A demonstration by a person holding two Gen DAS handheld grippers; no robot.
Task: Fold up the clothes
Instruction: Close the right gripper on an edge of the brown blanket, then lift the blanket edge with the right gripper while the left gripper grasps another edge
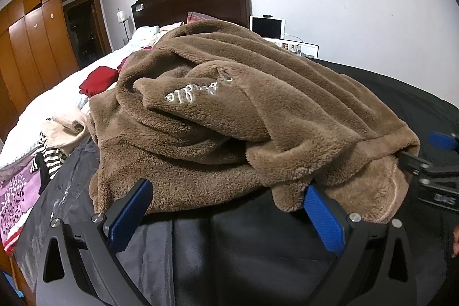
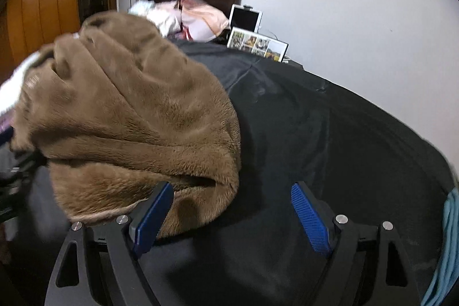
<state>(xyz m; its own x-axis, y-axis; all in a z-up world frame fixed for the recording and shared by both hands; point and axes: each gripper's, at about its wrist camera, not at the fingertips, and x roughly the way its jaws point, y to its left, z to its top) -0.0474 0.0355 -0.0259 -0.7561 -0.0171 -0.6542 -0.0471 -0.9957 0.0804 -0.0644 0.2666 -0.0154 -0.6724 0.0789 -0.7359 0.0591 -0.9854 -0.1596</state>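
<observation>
A brown fleece garment [image 1: 229,111] with pale embroidered lettering lies bunched on a black cloth surface [image 1: 243,234]. My left gripper [image 1: 226,188] is open at the garment's near edge. Its blue fingers [image 1: 129,220] stand wide apart, and the hem drapes over the tip of the right one. In the right wrist view the same garment [image 2: 129,111] fills the left half. My right gripper [image 2: 232,188] is open, with the garment's corner beside its left finger and neither pad pressing on it. The right gripper [image 1: 430,171] also shows at the garment's right edge in the left wrist view.
To the left, a bed with a white cover [image 1: 57,93] carries a red garment [image 1: 99,83], a cream one [image 1: 68,128] and a striped one [image 1: 48,159]. Behind are a dark headboard [image 1: 195,2], a wooden wardrobe [image 1: 28,42], a tablet [image 1: 266,26] and a photo frame [image 2: 258,43]. A light blue cloth [image 2: 447,243] lies at the right.
</observation>
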